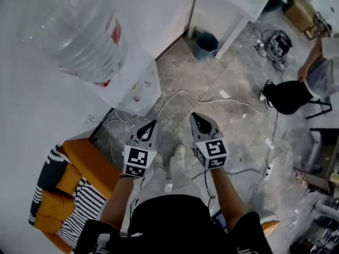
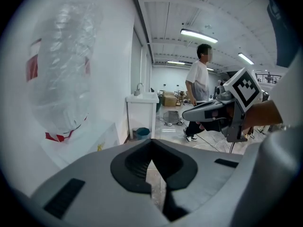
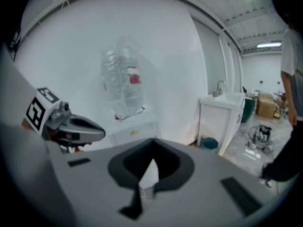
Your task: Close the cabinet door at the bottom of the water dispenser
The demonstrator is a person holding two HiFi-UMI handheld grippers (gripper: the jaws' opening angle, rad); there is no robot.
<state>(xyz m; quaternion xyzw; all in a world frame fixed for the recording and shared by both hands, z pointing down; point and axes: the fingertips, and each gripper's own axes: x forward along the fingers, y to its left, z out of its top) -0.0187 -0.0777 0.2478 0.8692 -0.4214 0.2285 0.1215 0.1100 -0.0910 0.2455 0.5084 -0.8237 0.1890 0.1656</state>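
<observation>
- Both grippers are held side by side in front of the person, with the tips angled down at the floor (image 1: 233, 83)
- The left gripper (image 1: 150, 125) has its jaws clenched, tips meeting, with nothing between them
- The right gripper (image 1: 198, 118) is just beside it, its jaws pressed together too and empty
- The water dispenser (image 1: 139, 89) stands beyond the tips, off to the left of the left jaws and well apart from both
- It stands upright with its long axis vertical, and the clear bottle (image 1: 85, 33) sits inverted on top, neck down
- Its front panel, with a small yellow mark, faces back toward the grippers
- The cabinet door at its foot is hidden under the dispenser's top from the head view and behind the jaw bodies in both gripper views, so I cannot tell whether it is shut or ajar
- An orange chair (image 1: 87, 160) with striped cloth sits behind and left of the left jaws
- A white cable (image 1: 212, 97) snakes across the floor just past both tips
</observation>
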